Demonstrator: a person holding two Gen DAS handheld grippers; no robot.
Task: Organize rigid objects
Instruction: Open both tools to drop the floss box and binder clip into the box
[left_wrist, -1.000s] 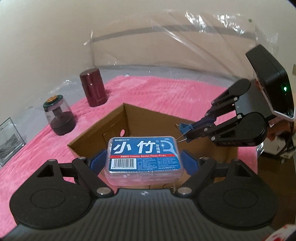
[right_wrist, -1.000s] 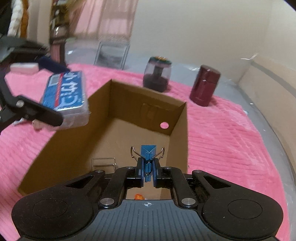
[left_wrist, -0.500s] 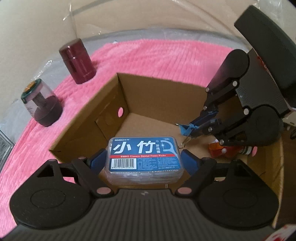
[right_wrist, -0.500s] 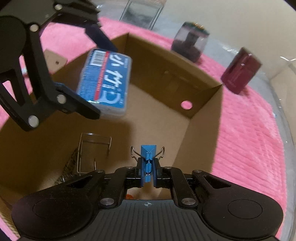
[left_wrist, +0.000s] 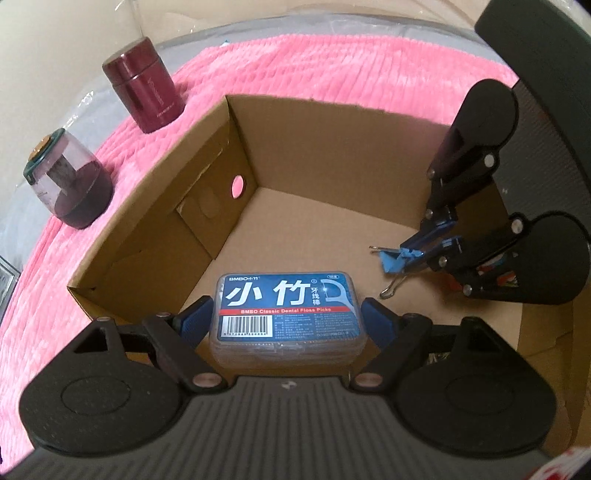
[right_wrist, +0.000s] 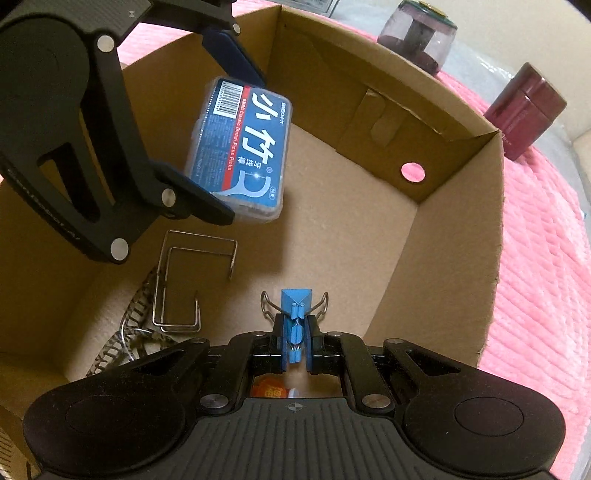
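Note:
A clear floss-pick case with a blue label (left_wrist: 288, 310) is clamped between the blue pads of my left gripper (left_wrist: 286, 317), which is shut on its two short ends. It hangs above the floor of an open cardboard box (left_wrist: 184, 206). In the right wrist view the same case (right_wrist: 240, 147) shows tilted at upper left, held in the left gripper (right_wrist: 236, 136). My right gripper (right_wrist: 296, 345) is shut on a small blue binder clip (right_wrist: 295, 306), low inside the box (right_wrist: 454, 221). From the left wrist view that clip (left_wrist: 397, 258) sticks out of the right gripper (left_wrist: 424, 251).
The box floor holds a bent wire frame (right_wrist: 184, 280), a patterned strap (right_wrist: 122, 332) and an orange item (right_wrist: 269, 389). Outside it, on the pink blanket (left_wrist: 332, 66), stand a maroon canister (left_wrist: 144, 96) and a clear jar with a dark base (left_wrist: 66, 184).
Both grippers have sunk and tipped downward, from above the box rim to inside the box. The case and the clip stayed held throughout.

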